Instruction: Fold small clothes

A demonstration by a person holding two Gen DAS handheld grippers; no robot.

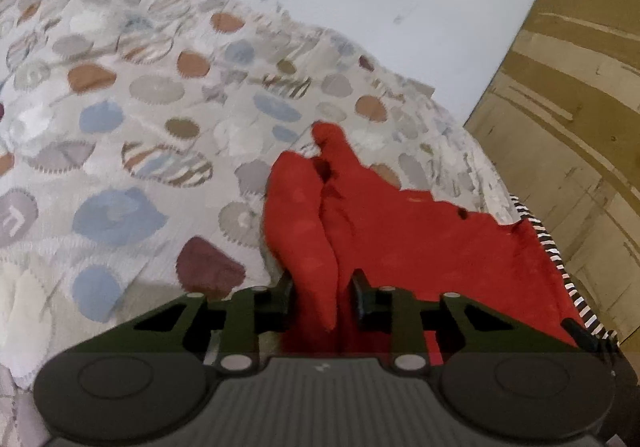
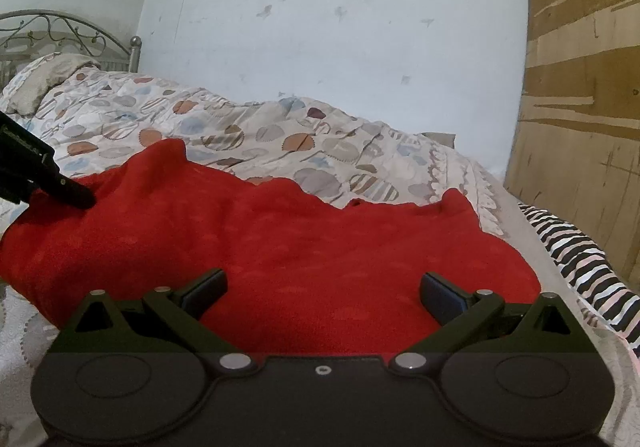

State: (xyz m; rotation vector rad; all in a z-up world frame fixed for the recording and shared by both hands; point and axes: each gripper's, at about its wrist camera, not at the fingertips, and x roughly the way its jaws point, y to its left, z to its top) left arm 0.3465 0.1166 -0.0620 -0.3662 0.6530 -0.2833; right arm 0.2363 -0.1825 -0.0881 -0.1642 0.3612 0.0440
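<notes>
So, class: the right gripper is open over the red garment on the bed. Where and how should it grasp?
Probably the near hem of the red garment, approached from the bed's near side. It lies flat before the open right gripper, while the left gripper already pinches a bunched fold.

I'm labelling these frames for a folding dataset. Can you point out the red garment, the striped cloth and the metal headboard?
red garment point(image 2: 304, 247), right wrist view, middle of the spread fabric.
striped cloth point(image 2: 580, 259), right wrist view, its black-and-white stripes by the bed's edge.
metal headboard point(image 2: 60, 33), right wrist view, the curved scrollwork.
</notes>
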